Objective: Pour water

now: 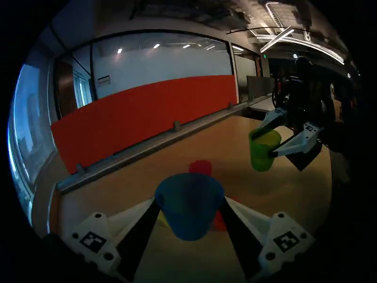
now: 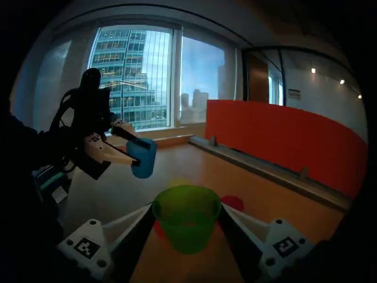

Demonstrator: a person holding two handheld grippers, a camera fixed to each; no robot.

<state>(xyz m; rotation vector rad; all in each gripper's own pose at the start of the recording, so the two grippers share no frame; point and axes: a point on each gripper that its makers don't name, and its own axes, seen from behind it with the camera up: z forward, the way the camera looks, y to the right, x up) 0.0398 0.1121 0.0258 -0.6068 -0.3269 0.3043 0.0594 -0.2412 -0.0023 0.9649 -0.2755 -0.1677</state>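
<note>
Wooden table (image 1: 282, 193) here, a long tan top running off to the far end. On it, out in the middle, a red cup (image 1: 200, 167) standing upright, nothing touching it. Closer in there's a second red thing (image 1: 219, 221) on the surface, mostly hidden, shape impossible to tell. A yellow patch (image 1: 162, 220) sits near it, also mostly covered. Along the table's long edge runs a grey rail (image 1: 141, 150) with short upright stubs, and an orange-red partition panel (image 1: 141, 115) rises right behind that rail.
</note>
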